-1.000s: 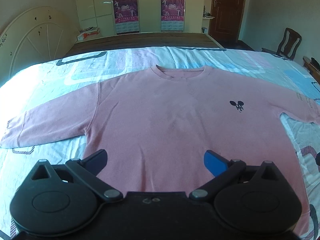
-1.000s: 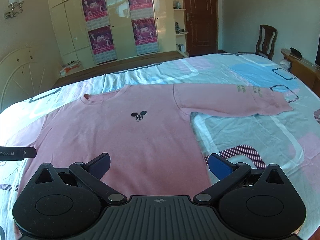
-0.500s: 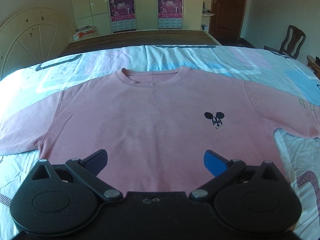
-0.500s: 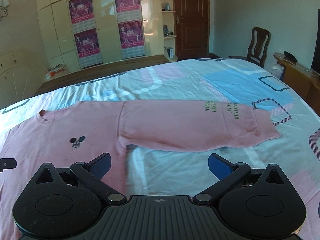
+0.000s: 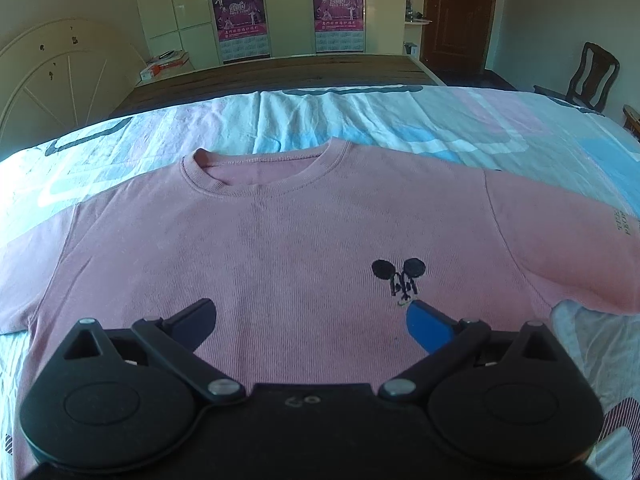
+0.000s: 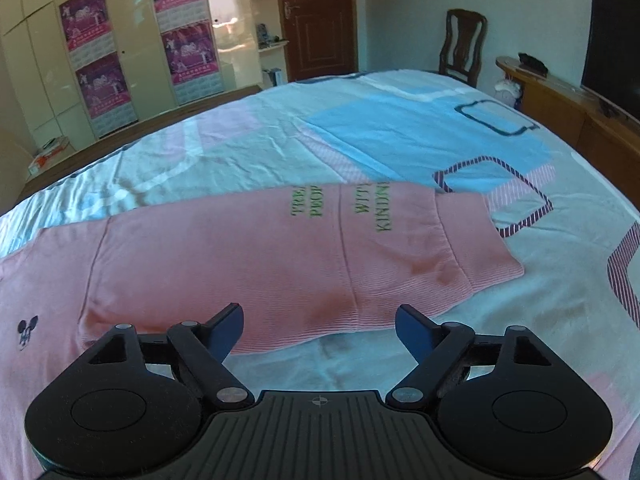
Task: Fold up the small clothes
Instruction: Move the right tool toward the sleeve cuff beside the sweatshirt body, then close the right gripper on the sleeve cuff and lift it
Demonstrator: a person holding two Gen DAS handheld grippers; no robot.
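A pink long-sleeved sweatshirt (image 5: 280,248) lies flat, front up, on the bed, with its neckline (image 5: 264,172) at the far side and a small black mouse emblem (image 5: 398,278) on the chest. My left gripper (image 5: 310,320) hovers open over the chest, nothing between its fingers. In the right wrist view the sweatshirt's sleeve (image 6: 280,256) stretches to the right, with green lettering (image 6: 344,208) and a ribbed cuff (image 6: 476,252). My right gripper (image 6: 318,330) hangs over the sleeve's near edge, its jaws closing, with nothing gripped.
A patterned blue, pink and white bedsheet (image 6: 400,128) covers the bed. Beyond it are wardrobes with posters (image 5: 288,12), a brown door (image 6: 316,16), a wooden chair (image 6: 460,44), a low wooden cabinet (image 6: 560,100) and a white headboard (image 5: 60,76).
Both views have slid to the right across the sweatshirt and come lower. The left gripper is now over the chest, the right over the sleeve. The right jaws have narrowed.
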